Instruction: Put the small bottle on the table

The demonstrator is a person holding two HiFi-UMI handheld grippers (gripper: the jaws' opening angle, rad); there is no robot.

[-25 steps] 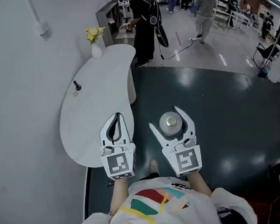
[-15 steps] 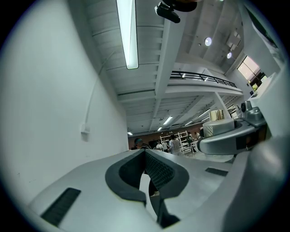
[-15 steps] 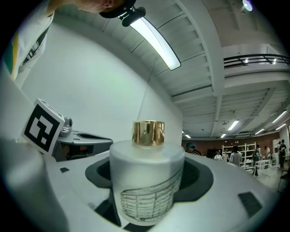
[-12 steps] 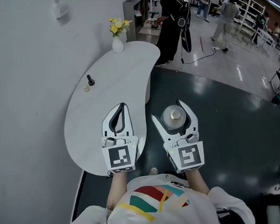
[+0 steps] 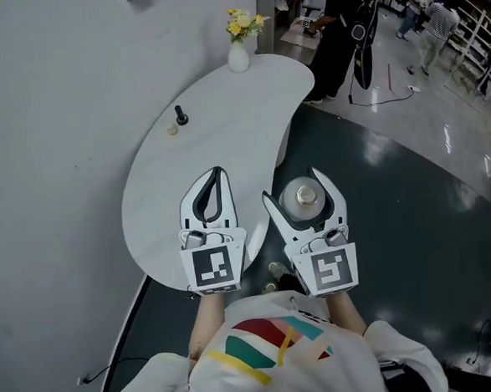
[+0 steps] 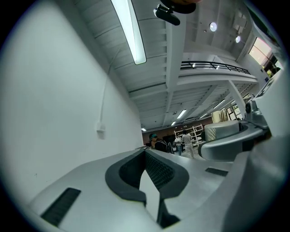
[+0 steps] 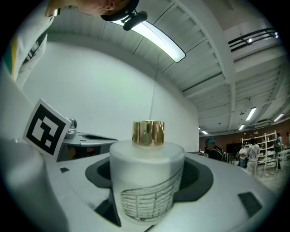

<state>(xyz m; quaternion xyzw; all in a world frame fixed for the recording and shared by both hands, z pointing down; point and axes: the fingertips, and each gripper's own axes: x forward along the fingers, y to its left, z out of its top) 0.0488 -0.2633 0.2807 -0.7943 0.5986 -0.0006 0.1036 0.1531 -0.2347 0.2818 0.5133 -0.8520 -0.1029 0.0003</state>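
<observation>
Head view: my left gripper sits low centre over the near edge of the white desk, fingers pinched together with nothing in them. My right gripper is just beside it over the dark floor, holding the small bottle.

Left gripper view: fingers meet at the tips, empty.

Right gripper view: bottle dead centre, upright, gold cap on top, fingers hugging both sides.

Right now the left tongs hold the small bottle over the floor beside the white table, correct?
No: the right tongs hold the small bottle, as the right gripper view shows; the left tongs are shut, empty. The rest is right.
</observation>
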